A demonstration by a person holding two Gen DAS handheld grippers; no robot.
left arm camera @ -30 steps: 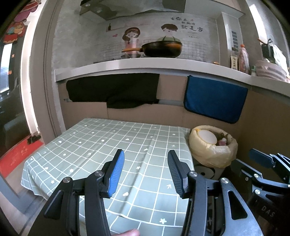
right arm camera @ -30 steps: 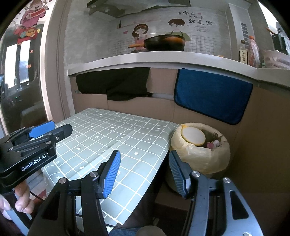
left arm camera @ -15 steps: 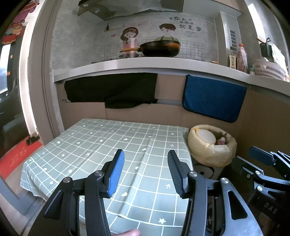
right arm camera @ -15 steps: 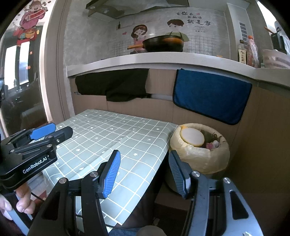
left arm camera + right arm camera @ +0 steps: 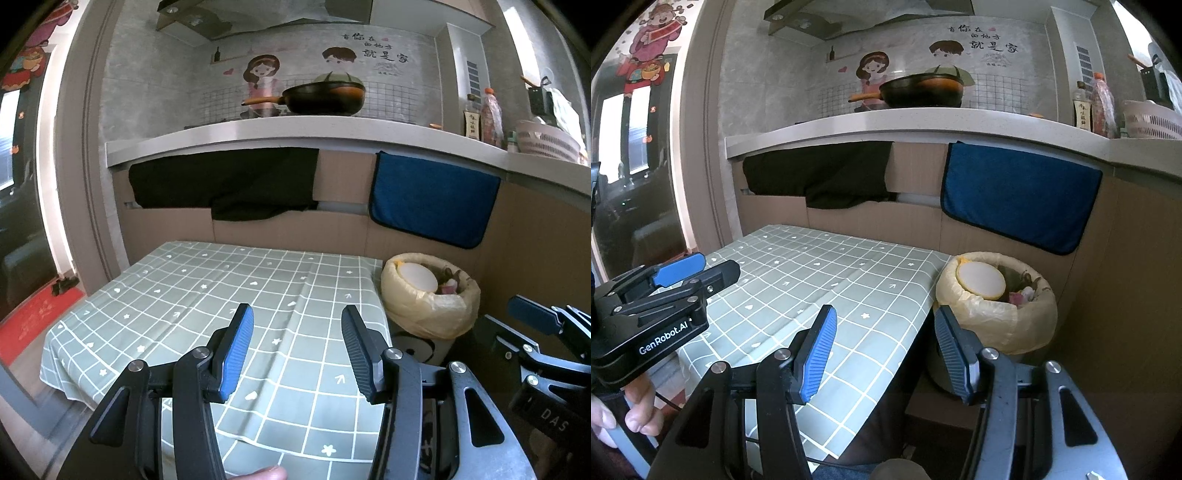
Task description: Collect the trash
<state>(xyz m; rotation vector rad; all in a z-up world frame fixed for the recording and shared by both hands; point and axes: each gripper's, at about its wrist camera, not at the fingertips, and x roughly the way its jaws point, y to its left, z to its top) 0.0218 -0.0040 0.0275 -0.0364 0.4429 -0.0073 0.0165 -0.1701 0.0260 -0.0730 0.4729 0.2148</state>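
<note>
A trash bin (image 5: 430,314) lined with a pale yellow bag stands on the floor right of the table; it also shows in the right wrist view (image 5: 997,317). Inside it lie a round white lid (image 5: 980,280) and pink and dark scraps (image 5: 1021,293). My left gripper (image 5: 295,350) is open and empty over the near part of the green checked tablecloth (image 5: 207,291). My right gripper (image 5: 884,347) is open and empty over the table's right front corner, near the bin. Each gripper shows in the other's view, left (image 5: 665,295) and right (image 5: 535,339).
A kitchen counter (image 5: 295,133) runs behind the table with a dark pan (image 5: 321,98), bottles (image 5: 484,118) and a basket (image 5: 546,140). A black cloth (image 5: 225,188) and a blue towel (image 5: 432,206) hang below it. A red mat (image 5: 29,321) lies on the floor at left.
Both grippers have drifted slightly back and up from the table; the views shift a little. Both stay open and empty.
</note>
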